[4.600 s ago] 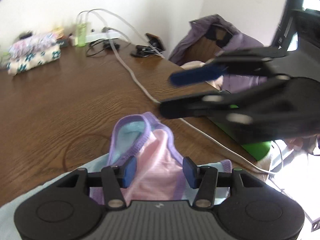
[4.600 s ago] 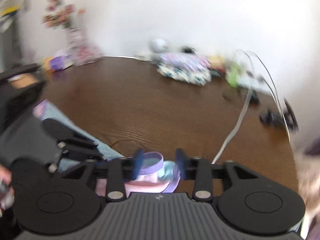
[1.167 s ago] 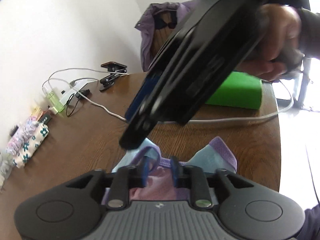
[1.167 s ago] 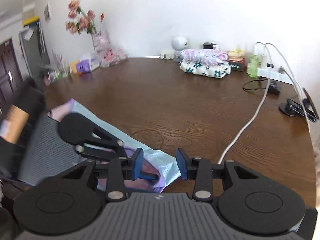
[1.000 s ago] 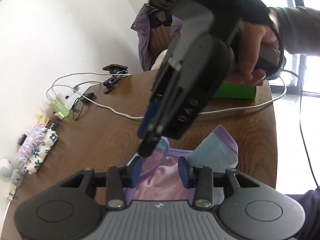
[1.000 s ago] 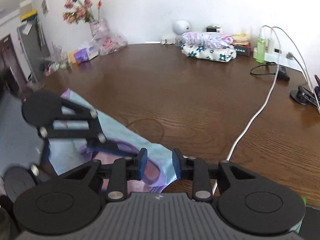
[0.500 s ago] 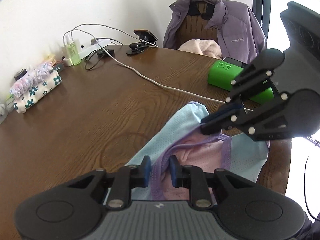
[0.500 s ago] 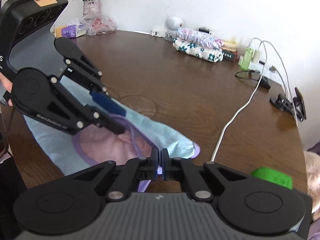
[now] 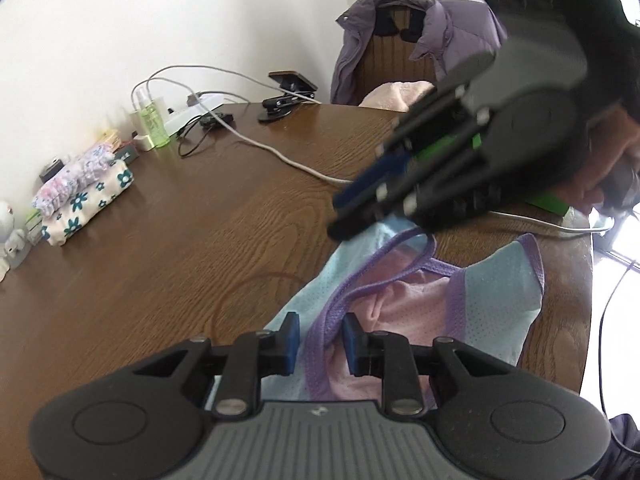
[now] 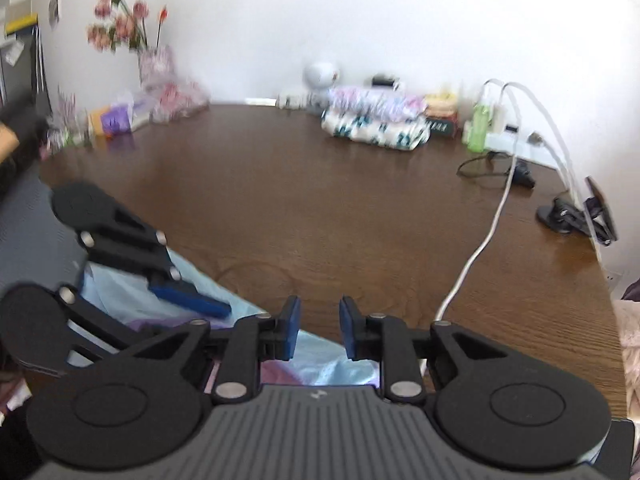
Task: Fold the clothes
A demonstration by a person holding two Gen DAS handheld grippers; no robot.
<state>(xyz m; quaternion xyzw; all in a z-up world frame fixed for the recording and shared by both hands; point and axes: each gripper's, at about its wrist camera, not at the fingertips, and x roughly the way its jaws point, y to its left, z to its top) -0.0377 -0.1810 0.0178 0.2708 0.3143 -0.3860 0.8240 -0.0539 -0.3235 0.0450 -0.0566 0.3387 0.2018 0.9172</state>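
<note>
Blue and pink underwear (image 9: 420,304) with purple trim is spread on the brown counter (image 9: 180,240). Its purple edge is seen between the slightly spread left tongs (image 9: 319,338), not pinched. The right tongs (image 10: 319,326), just opened, hold nothing.

Your left gripper (image 9: 318,338) points steeply downward, its jaws a little apart after opening slightly, purple trim lying loosely between the blue pads; your right gripper (image 10: 319,330) tilts down too, jaws just reopened and parted with nothing pressed between them; your right hand (image 9: 600,176) grasps its handle.
</note>
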